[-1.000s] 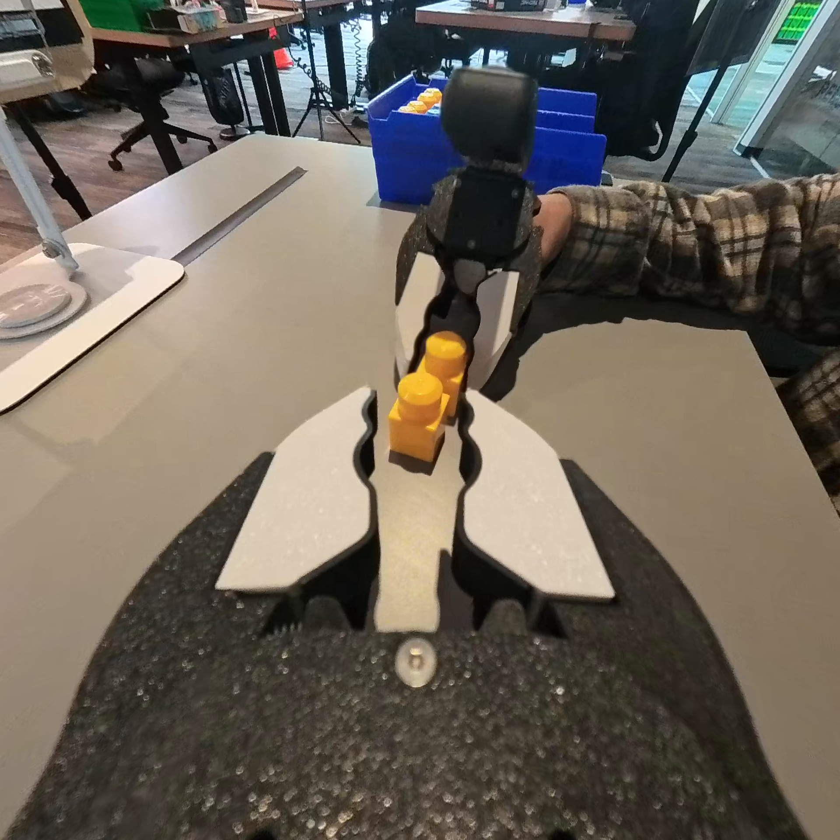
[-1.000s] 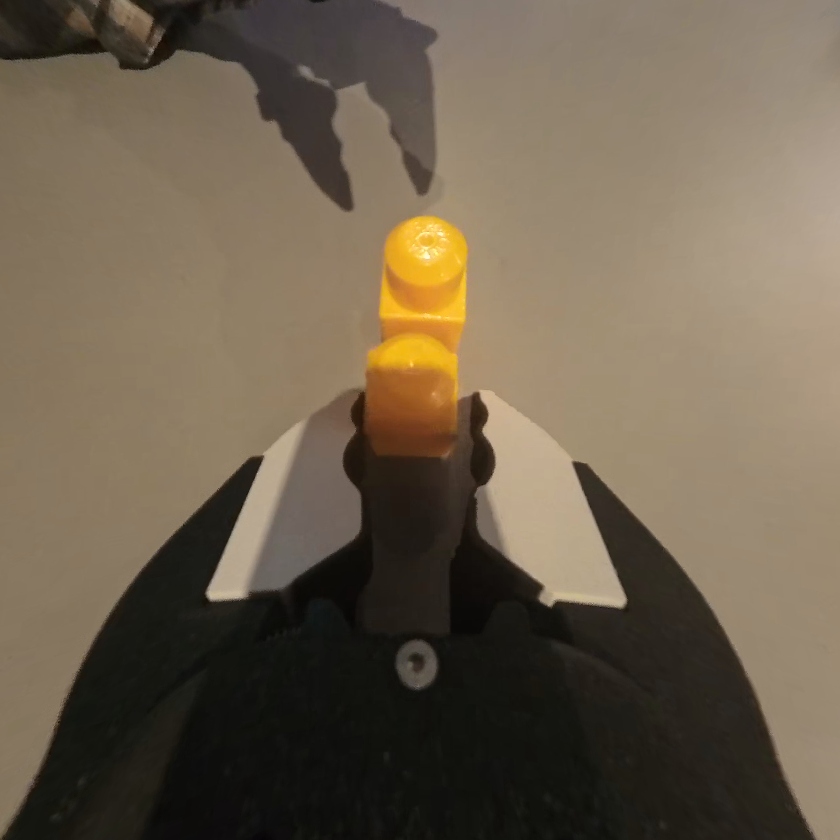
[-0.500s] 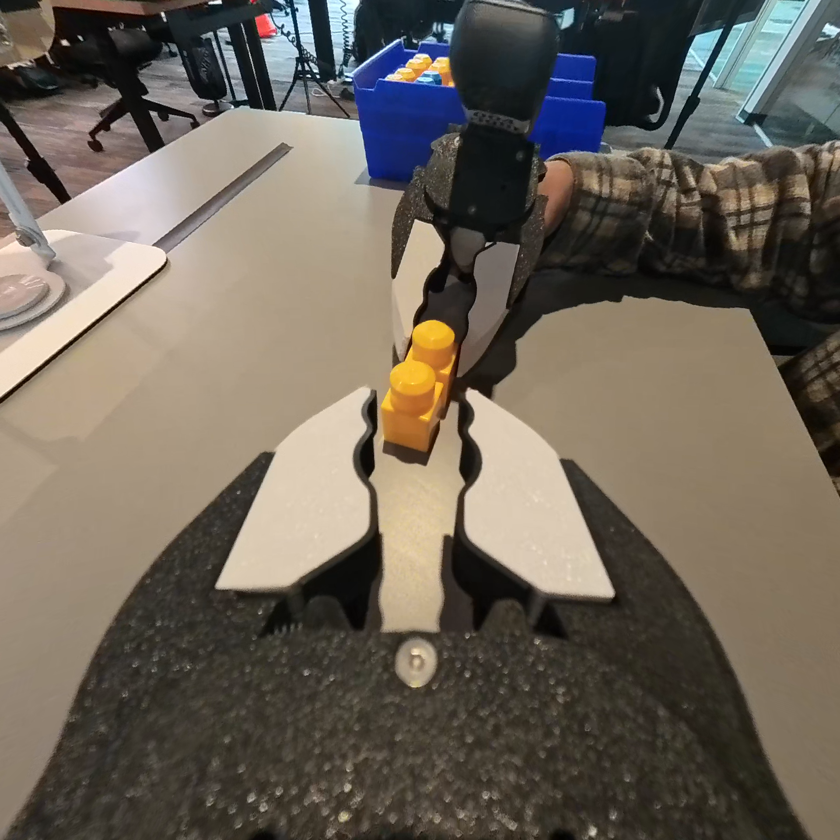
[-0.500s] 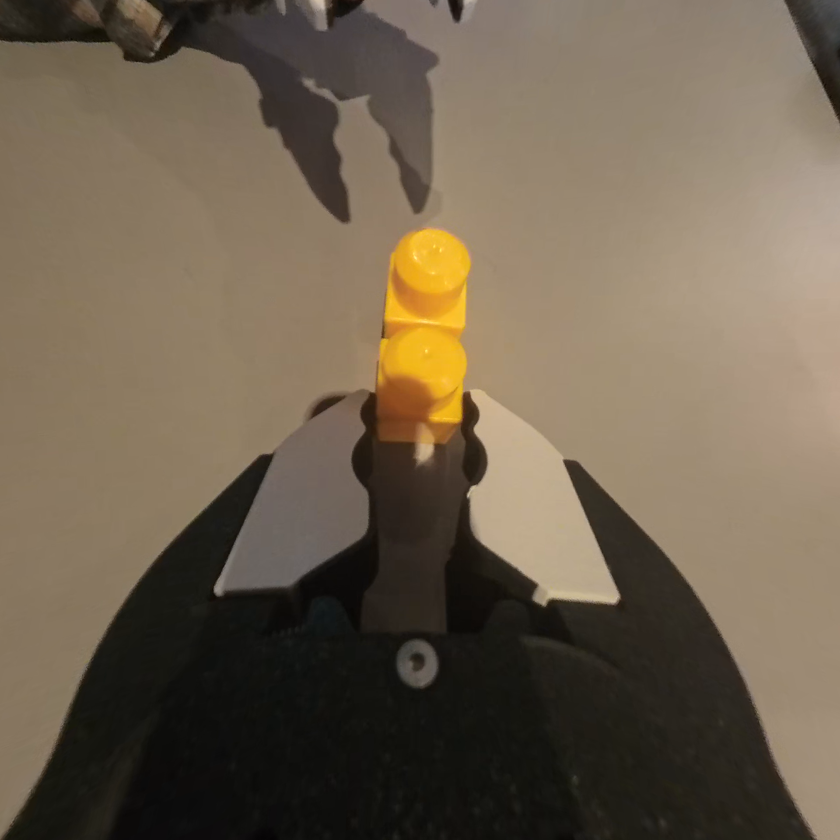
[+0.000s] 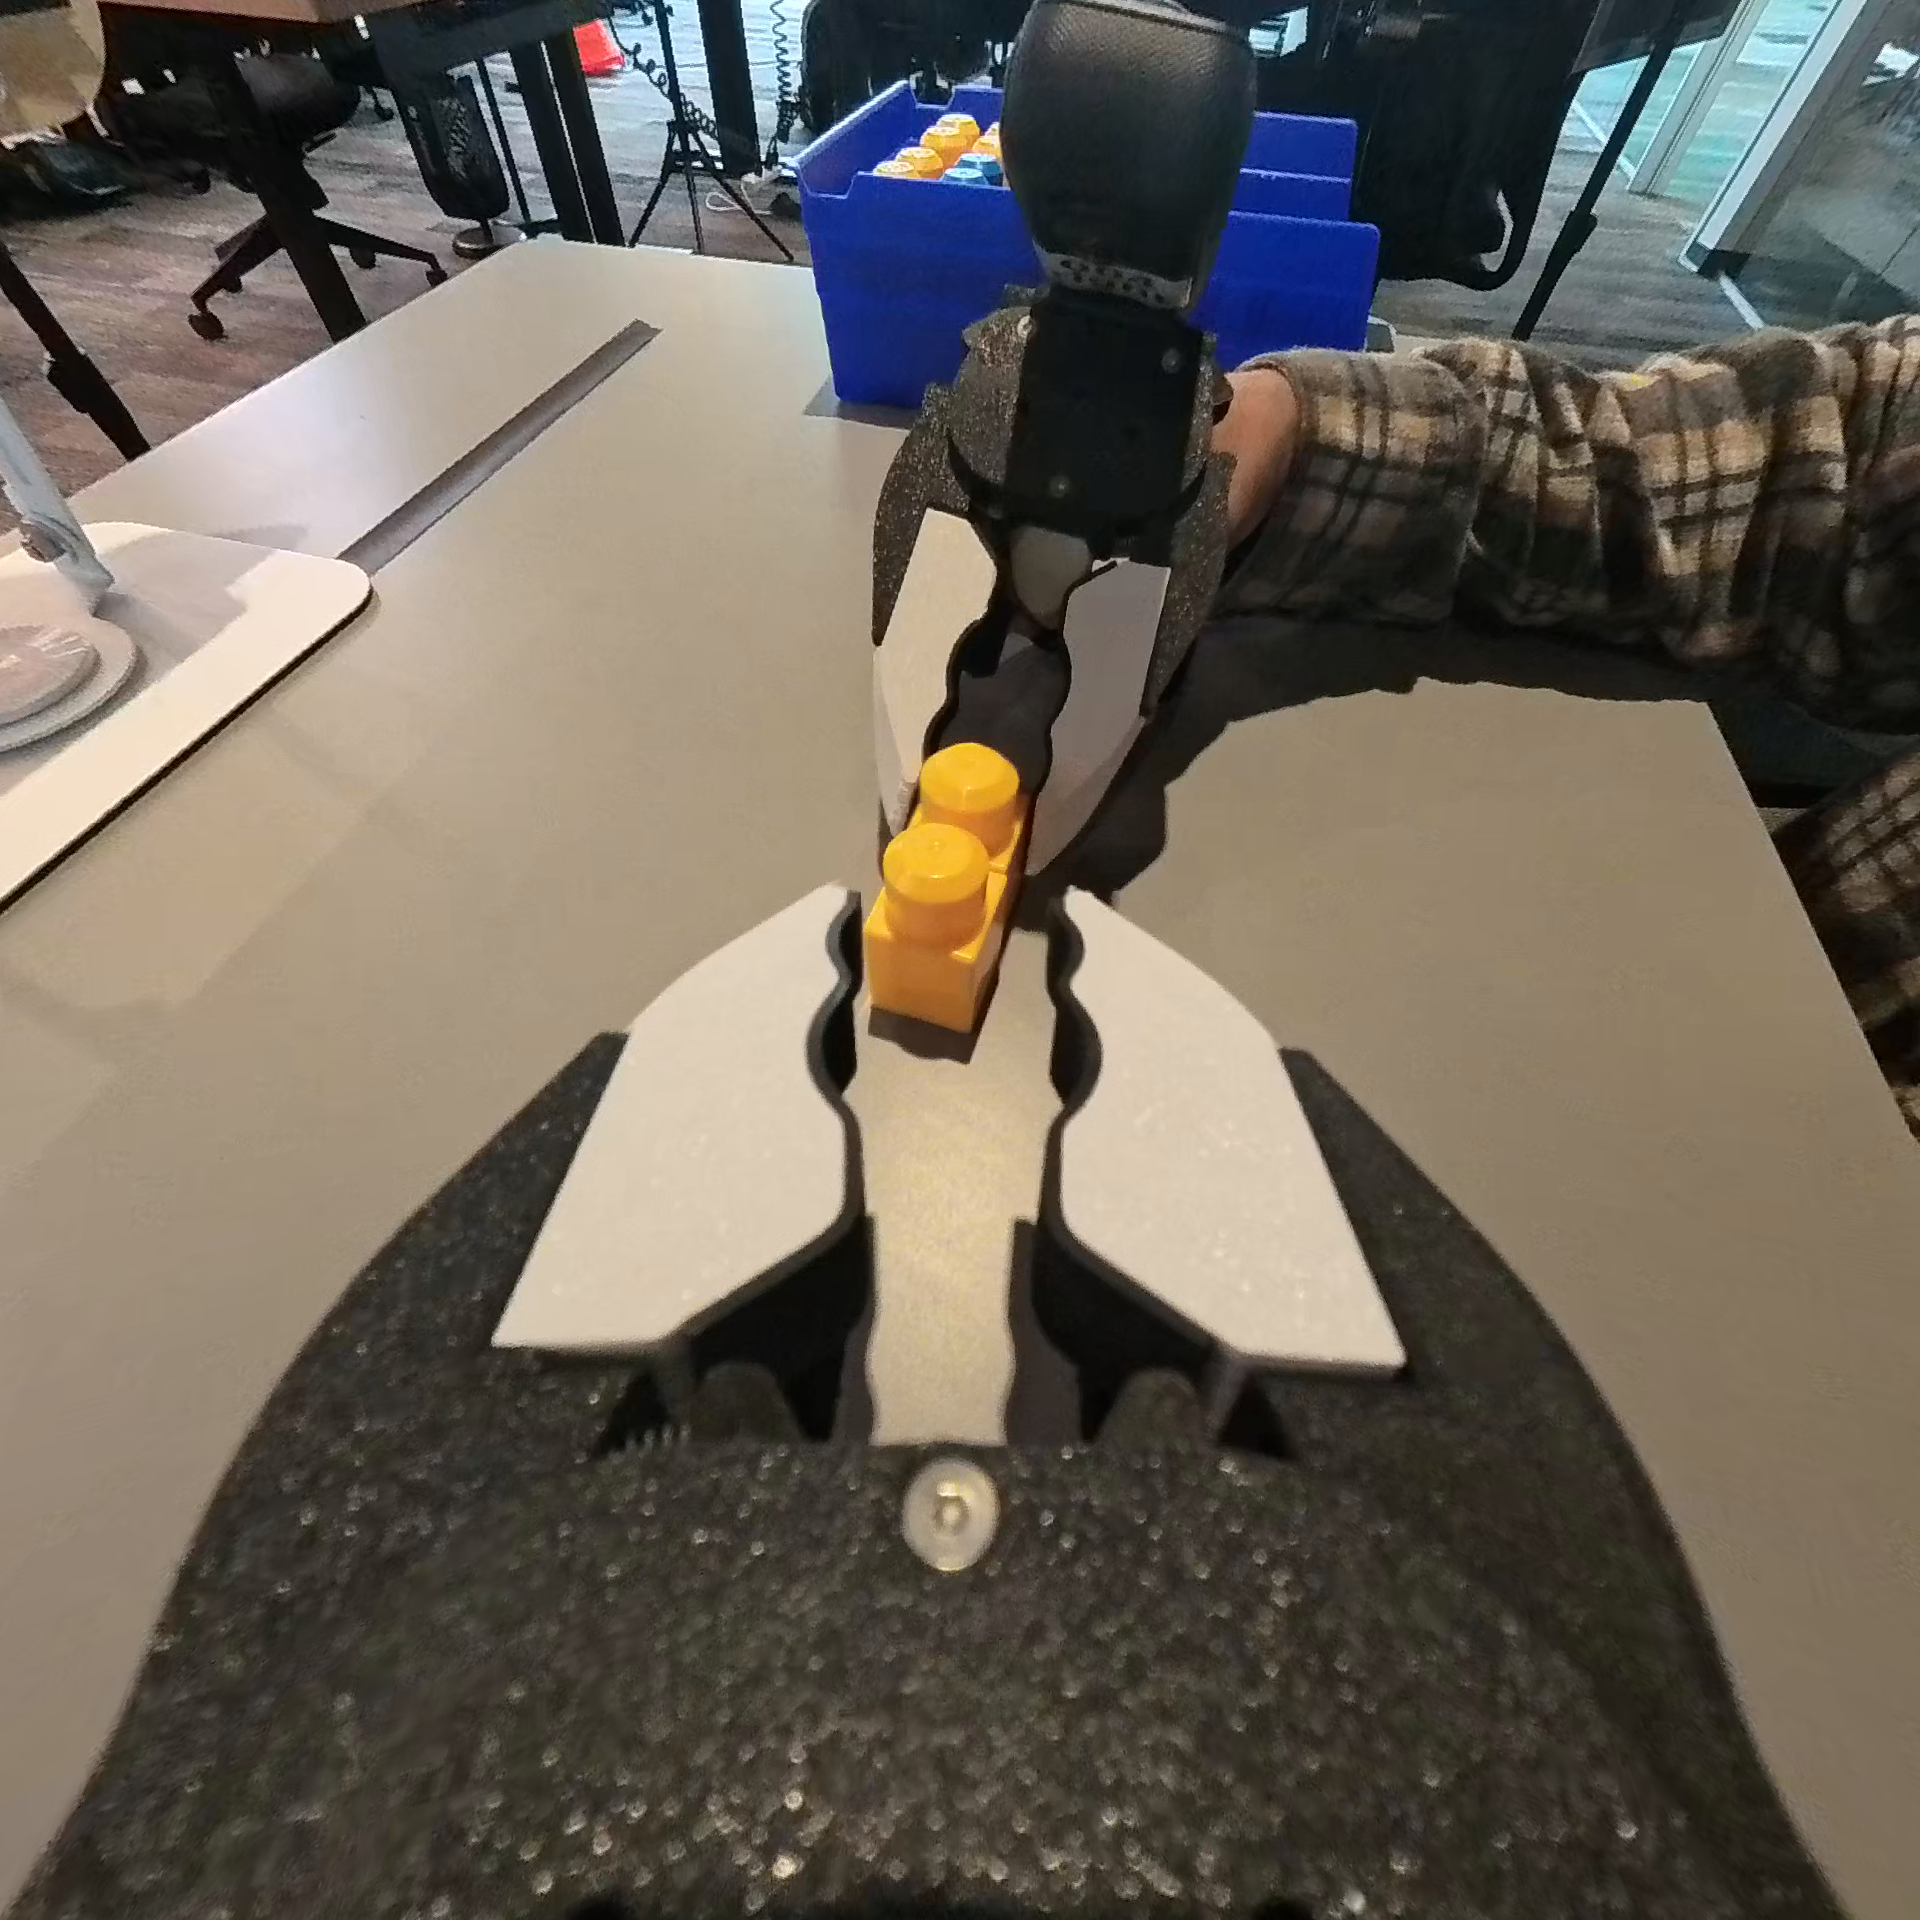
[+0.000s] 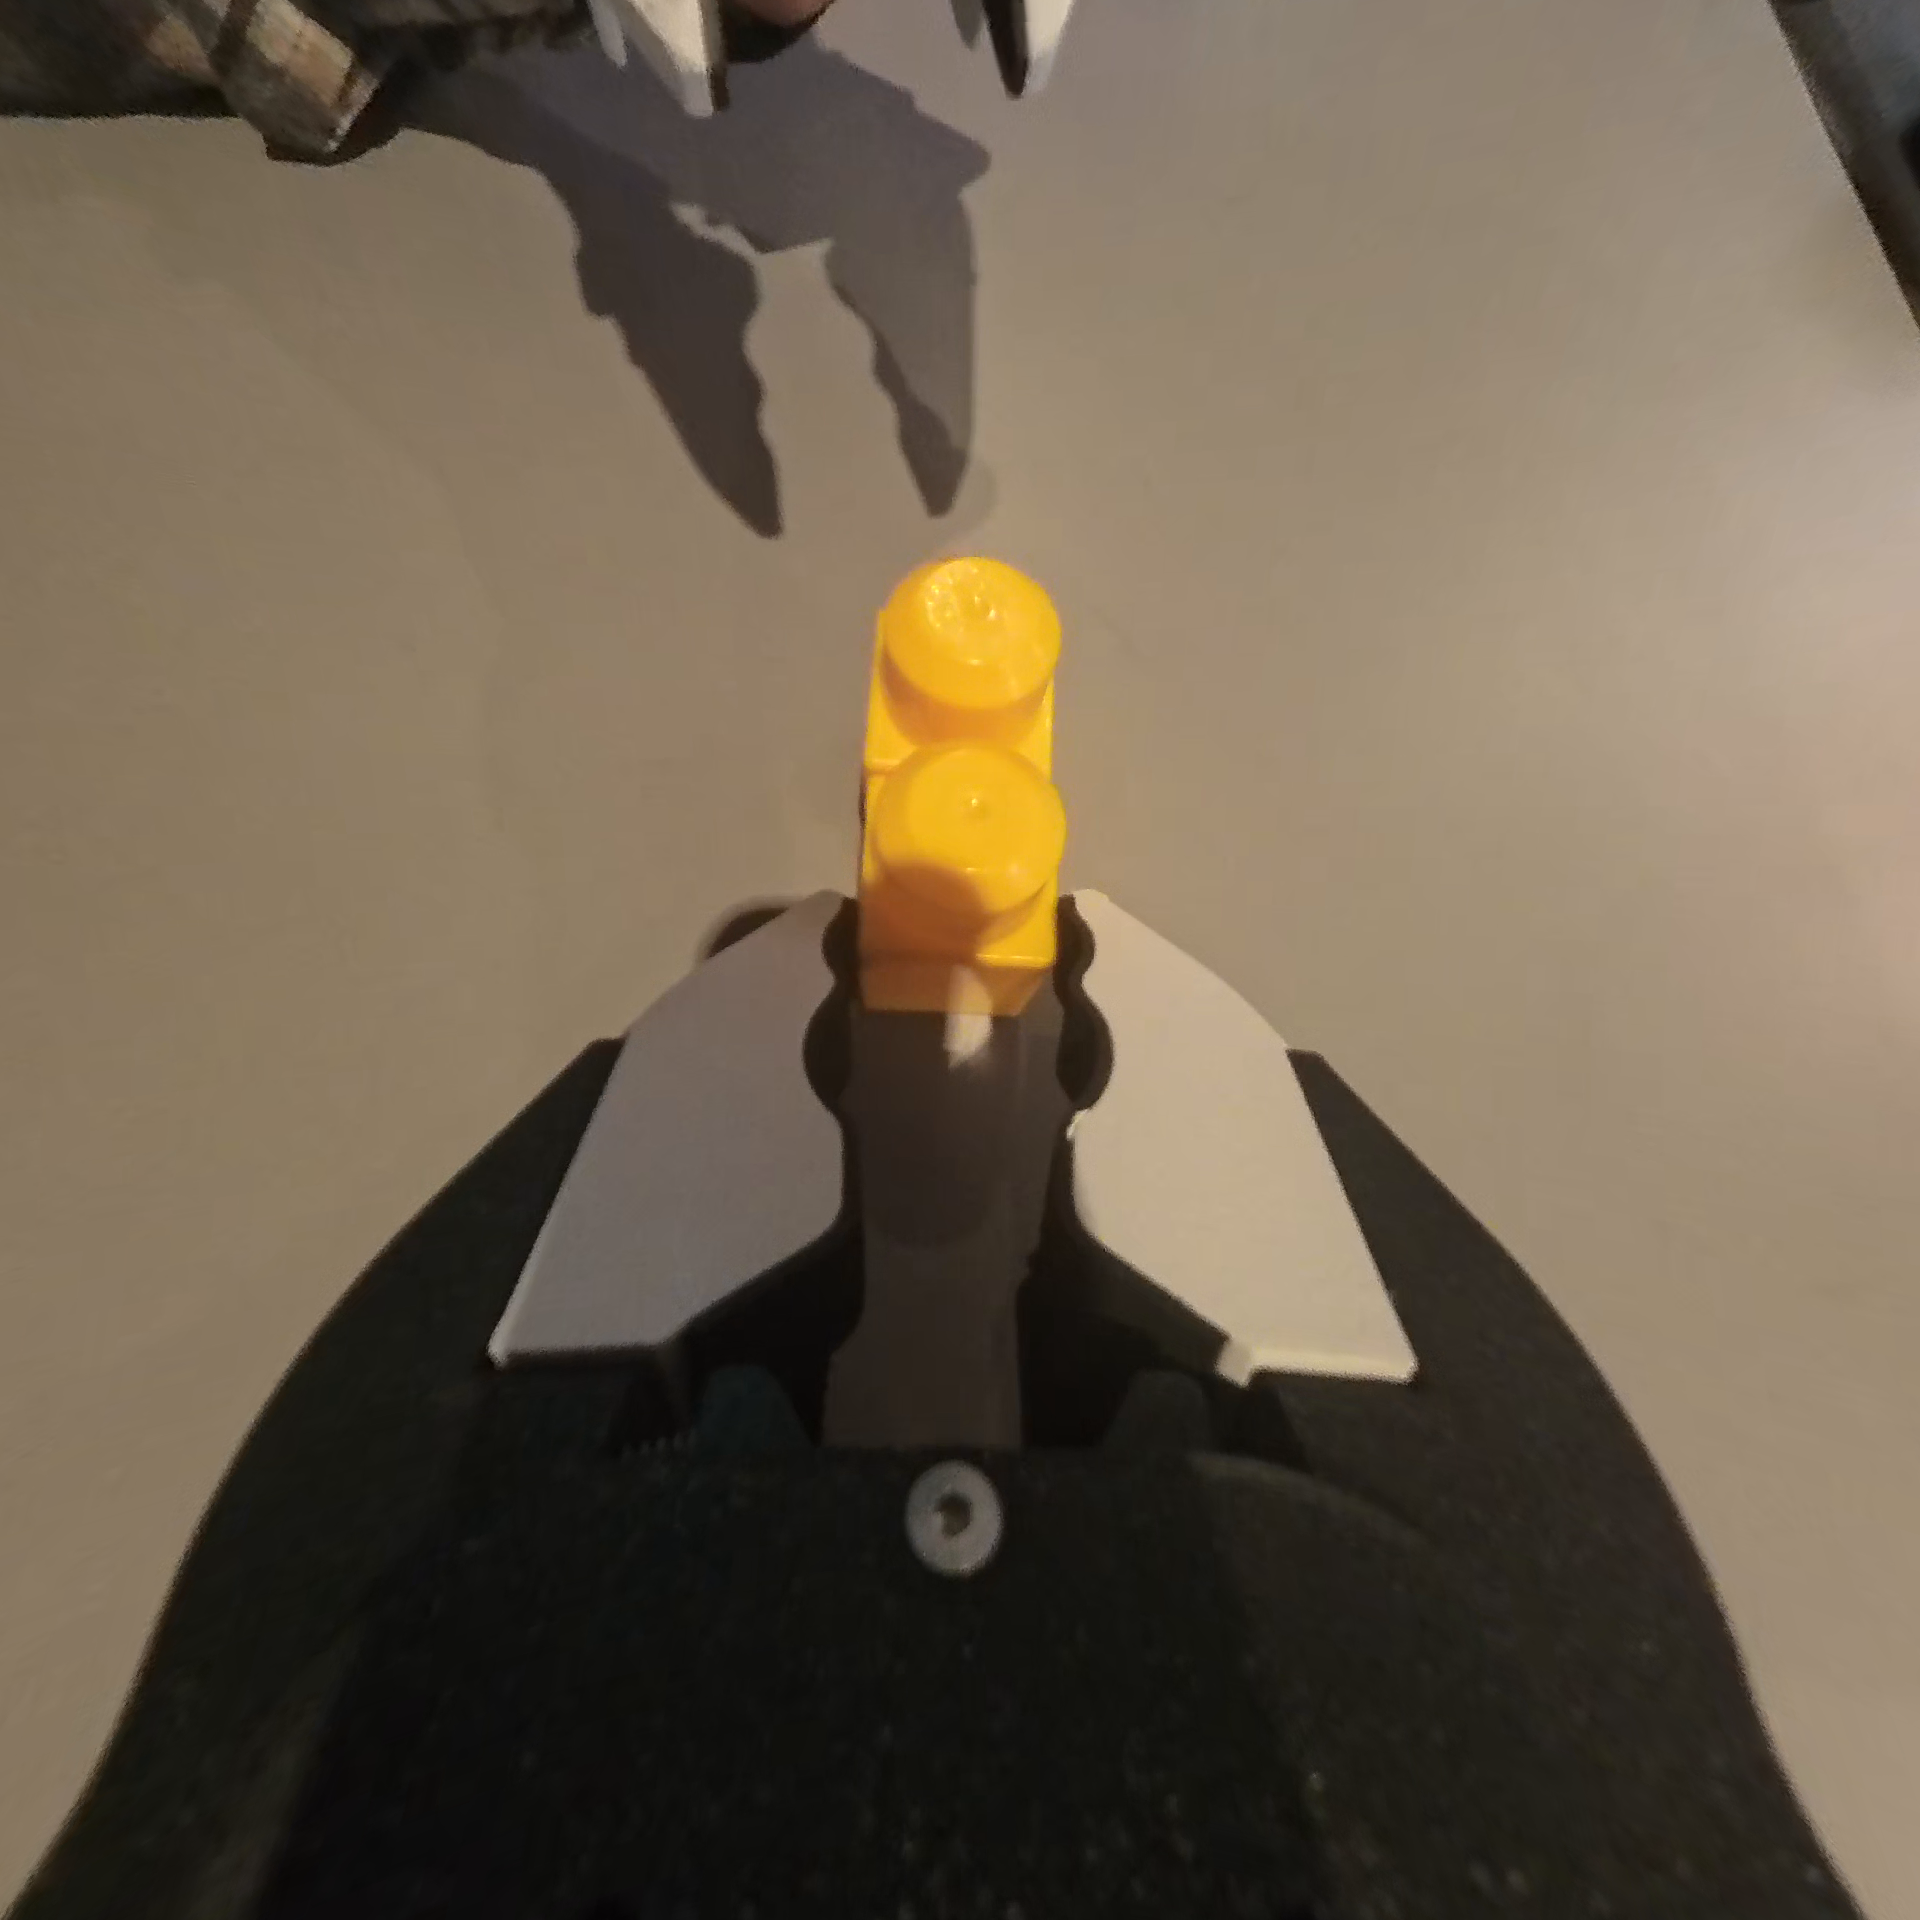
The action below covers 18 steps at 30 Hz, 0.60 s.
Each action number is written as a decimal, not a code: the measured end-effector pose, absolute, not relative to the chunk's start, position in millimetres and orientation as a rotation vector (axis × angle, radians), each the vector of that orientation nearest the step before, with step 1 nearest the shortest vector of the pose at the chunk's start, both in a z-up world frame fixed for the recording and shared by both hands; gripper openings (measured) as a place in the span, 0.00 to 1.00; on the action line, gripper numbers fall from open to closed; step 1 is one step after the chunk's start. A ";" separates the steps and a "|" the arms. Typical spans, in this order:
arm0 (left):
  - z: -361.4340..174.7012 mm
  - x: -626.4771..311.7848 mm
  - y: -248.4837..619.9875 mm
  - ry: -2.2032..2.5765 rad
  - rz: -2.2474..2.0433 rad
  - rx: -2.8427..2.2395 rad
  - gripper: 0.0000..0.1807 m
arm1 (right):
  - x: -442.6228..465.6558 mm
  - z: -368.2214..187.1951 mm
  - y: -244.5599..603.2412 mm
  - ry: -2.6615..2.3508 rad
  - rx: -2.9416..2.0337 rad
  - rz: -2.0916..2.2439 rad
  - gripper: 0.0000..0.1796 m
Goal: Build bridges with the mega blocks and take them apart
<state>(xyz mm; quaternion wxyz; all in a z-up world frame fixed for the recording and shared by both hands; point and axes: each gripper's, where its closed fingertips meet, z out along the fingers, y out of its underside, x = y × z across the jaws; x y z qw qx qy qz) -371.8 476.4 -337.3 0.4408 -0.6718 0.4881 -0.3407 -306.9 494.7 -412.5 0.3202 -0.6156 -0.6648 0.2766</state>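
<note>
Block: a yellow-orange plastic mega block (image 5: 940, 925), two round studs long, sits flat on the grey matte tabletop (image 5: 468, 831), studs up. It lies lengthwise between my two claws.

My right claw: my right gripper (image 6: 961, 940), with pale grey fingers on a black foam-textured body, has the near end of the block between its fingertips. The fingers sit close against both sides of that end, so I read it as clamped on the block. In the left wrist view this claw (image 5: 971, 821) comes down steeply from the far side, tips at the table.

My left claw: my left gripper (image 5: 951, 935) has its fingers parted to a moderate gap. The block's other end lies in that gap; the left fingertip (image 5: 821, 920) looks to be just beside or touching the block, and the right one stands clear of it. It holds nothing. From the right wrist view only its two white tips (image 6: 831, 42) show at the top edge, above their shadow on the table.

My arm: a plaid flannel sleeve (image 5: 1579, 499) reaches in from the right behind the right claw.

Far side: a blue plastic bin (image 5: 1091, 270) with orange and blue blocks inside stands at the table's far edge.

Left side: a white rounded board (image 5: 208, 644) lies on the table, well apart from the block.
</note>
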 end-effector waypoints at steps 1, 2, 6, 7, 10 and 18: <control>-337.7 -371.3 476.3 1.214 -0.846 -1.669 0.19 | -307.1 -412.5 494.3 -1.749 -1.616 0.729 0.20; -338.2 -370.9 476.1 1.216 -0.845 -1.670 0.19 | -307.2 -412.4 494.3 -1.749 -1.614 0.728 0.20; -340.1 -369.3 475.1 1.225 -0.845 -1.673 0.19 | -306.8 -413.2 495.3 -1.747 -1.621 0.722 0.21; -340.3 -369.1 475.2 1.225 -0.846 -1.674 0.19 | -306.3 -414.2 496.1 -1.746 -1.626 0.716 0.24; -339.6 -368.9 475.2 1.221 -0.852 -1.667 0.19 | -305.6 -411.7 496.8 -1.724 -1.623 0.722 0.31; -285.6 -398.1 483.9 1.032 -0.740 -1.620 0.27 | -267.4 -359.2 501.0 -1.472 -1.551 0.725 0.35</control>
